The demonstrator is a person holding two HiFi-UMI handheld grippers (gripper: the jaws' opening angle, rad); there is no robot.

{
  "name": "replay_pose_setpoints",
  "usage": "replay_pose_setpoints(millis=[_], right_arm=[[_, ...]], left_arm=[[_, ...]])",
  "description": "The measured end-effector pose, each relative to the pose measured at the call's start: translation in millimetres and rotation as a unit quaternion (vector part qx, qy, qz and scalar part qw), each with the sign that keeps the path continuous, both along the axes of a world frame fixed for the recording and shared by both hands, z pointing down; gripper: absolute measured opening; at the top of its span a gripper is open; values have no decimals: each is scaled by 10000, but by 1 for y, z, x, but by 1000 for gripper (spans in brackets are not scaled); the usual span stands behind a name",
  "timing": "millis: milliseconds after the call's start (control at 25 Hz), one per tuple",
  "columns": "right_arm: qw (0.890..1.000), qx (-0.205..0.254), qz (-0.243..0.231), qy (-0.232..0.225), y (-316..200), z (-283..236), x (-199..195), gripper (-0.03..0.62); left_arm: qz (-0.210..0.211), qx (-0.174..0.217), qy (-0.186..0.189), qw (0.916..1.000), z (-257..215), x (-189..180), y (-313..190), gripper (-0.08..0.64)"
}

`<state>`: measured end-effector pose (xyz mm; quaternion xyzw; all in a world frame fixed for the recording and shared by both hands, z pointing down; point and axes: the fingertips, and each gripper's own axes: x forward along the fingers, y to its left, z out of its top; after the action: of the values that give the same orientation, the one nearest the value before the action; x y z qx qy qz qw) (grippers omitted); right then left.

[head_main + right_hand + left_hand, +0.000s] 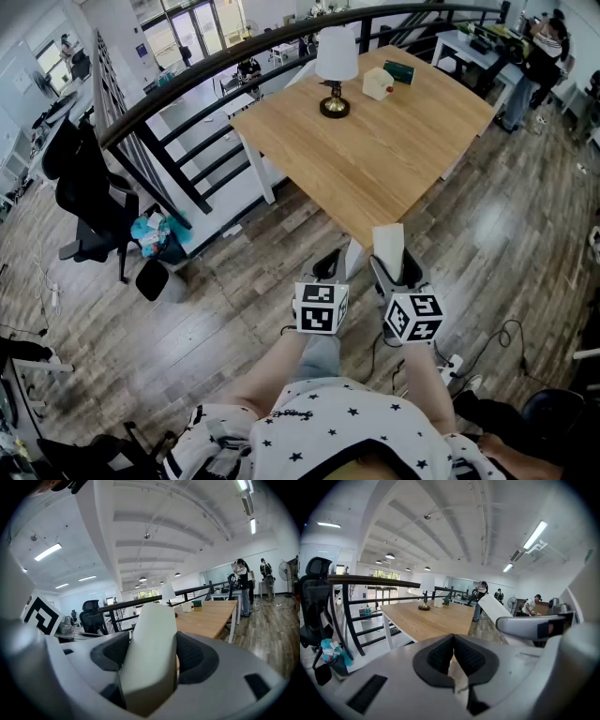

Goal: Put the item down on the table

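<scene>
Looking down from the head view, the right gripper [395, 269] is clamped on a white block [388, 238] that stands upright between its jaws, in the air just short of the near corner of a wooden table [394, 159]. The left gripper [327, 265] hangs beside it, level with it, over the plank floor [234, 300]. At the table's far end, well apart from the block, stand a lamp [336, 71], a small white box [377, 83] and a green box [399, 71]. A black railing [178, 98] runs along the table's left side, with a black office chair [86, 197] beyond it. Cables [511, 337] lie on the floor to the right.

In the left gripper view, the left gripper [453, 654] has its jaws pressed together with nothing between them. Ahead lie the table [436, 618] and lamp [424, 594]; the block [499, 607] shows at the right, tilted.

In the right gripper view, the right gripper [152, 660] has both pads pressed against the block [152, 625], which hides much of the table [213, 615]. A person [243, 585] stands past the table's far side.
</scene>
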<state>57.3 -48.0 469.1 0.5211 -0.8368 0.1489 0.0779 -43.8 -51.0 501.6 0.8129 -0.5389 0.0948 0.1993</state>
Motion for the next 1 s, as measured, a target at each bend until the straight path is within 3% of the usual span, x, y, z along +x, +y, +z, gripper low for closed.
replay_pose_setpoints(millis=[240,400,640,1000], right_arm=[[9999,17,-57,81,111,7,16,307],[10000,-36,-60,-53,157,7,17,307],[9999,148,-18,-78,191,-8,22,307],[9996,241,-65,-115,203,-16,22,308]], left_arm=[[-119,-25,8,9999,0,14,111,12],[-177,-47,45,9998,-4,13,161,12],[-122,166,37,9998,-20,18,198,12],[-76,282,31,9996,-28,23,208,12]])
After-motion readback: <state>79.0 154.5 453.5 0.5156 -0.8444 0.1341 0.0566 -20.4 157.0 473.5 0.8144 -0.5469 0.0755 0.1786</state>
